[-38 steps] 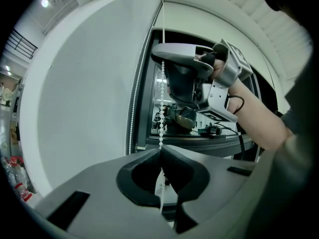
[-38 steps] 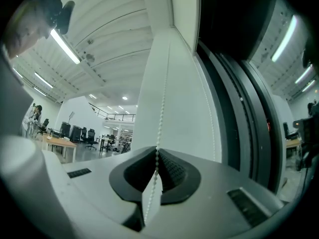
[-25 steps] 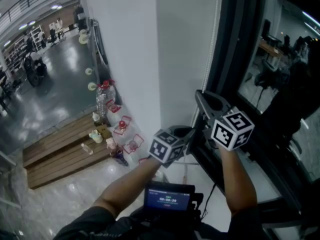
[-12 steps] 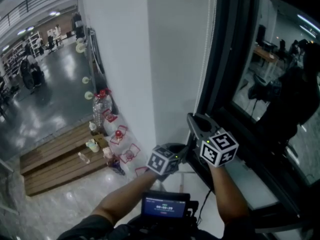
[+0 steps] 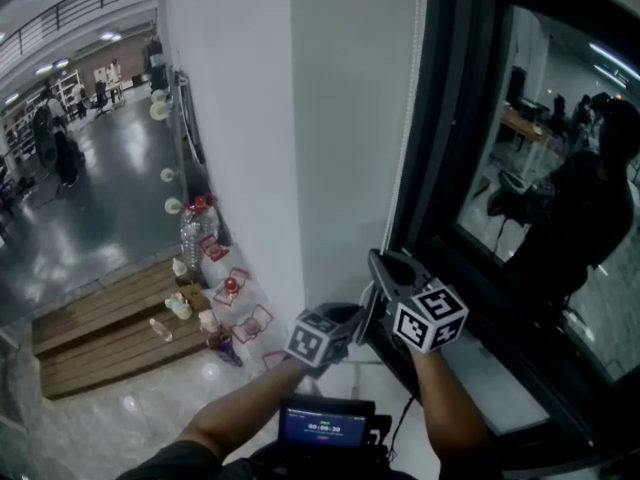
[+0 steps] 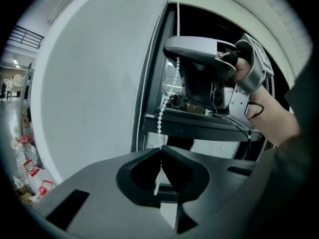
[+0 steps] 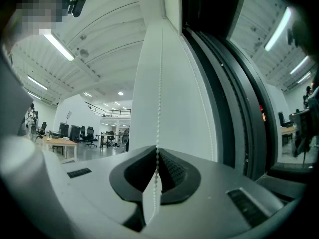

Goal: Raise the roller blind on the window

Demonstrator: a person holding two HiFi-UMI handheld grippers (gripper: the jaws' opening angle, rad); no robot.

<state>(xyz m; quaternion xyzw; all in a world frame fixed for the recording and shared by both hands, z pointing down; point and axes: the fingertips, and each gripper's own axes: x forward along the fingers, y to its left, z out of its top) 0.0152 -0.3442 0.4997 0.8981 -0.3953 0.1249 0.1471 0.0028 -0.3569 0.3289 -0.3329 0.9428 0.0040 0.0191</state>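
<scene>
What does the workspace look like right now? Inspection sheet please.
Surface: white wall beside dark window frame.
Job's things: bead chain hangs along the wall; blind itself not made out.
Clutter: bottles and cups on wooden platform at the wall's foot.
Grippers: left gripper and right gripper both shut on the bead chain, right above left.
Cables: black wire on the right gripper's body.
Surroundings: open hall, glossy floor; window glass shows reflections.

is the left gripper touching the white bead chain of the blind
Touching. The left gripper view shows the left gripper pinching the white bead chain between its shut jaws.
</scene>
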